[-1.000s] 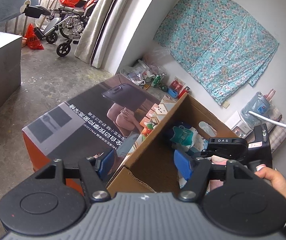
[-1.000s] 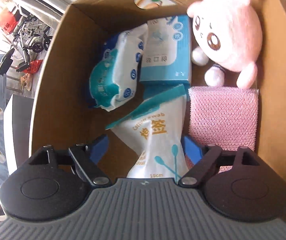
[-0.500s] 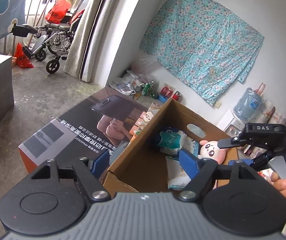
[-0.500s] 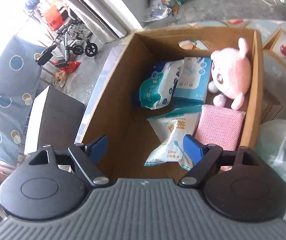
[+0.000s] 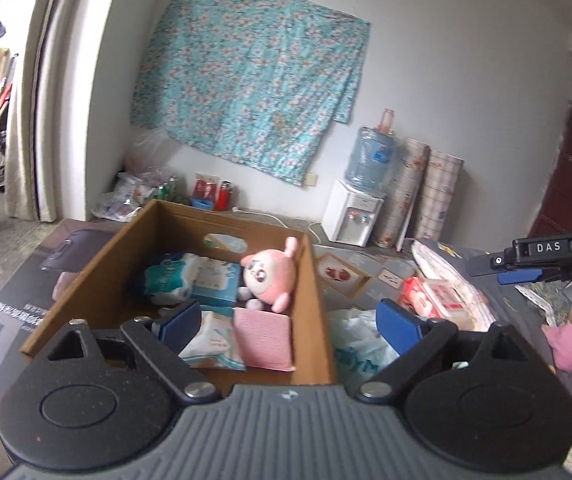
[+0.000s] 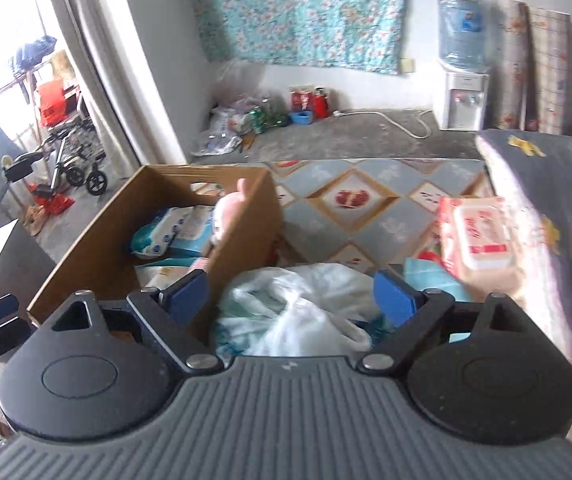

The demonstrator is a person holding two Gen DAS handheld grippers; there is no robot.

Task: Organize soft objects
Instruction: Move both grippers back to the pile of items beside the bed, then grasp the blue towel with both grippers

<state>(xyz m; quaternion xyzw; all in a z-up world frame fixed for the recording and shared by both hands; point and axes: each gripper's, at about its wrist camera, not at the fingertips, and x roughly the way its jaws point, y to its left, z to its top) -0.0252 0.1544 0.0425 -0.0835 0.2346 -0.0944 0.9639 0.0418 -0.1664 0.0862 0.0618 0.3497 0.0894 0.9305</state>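
Over on the left, the cardboard box (image 5: 309, 280) is sitting open-topped on a big printed carton (image 5: 18, 304), and it is taking the soft things in neat rows: a teal wipes pack (image 5: 166, 280) and a blue tissue pack (image 5: 218, 284) at the far end, the pink plush toy (image 5: 270, 276) leaning against the right wall, a cotton swab pouch (image 5: 218, 344) and a folded pink cloth (image 5: 264, 338) lying flat up front. Flat things low, the plush tucked into the corner, presumably so each stays put.

The left gripper (image 5: 286, 322) is hovering just above the box's near right corner, jaws spread wide, carrying nothing; it looks to be standing by.

Moving right, the right gripper (image 6: 289, 298) is also gaping wide and empty, and it is pointing down at a crumpled white plastic bag (image 6: 297, 312) lying just outside the box on the patterned mat (image 6: 349, 200). Judging by that aim, the bag is the likely next pick.

Further right, a pink wipes pack (image 6: 477, 236) is resting against a dark quilt (image 6: 557, 200), still waiting outside the box. The job seems well along, not finished.
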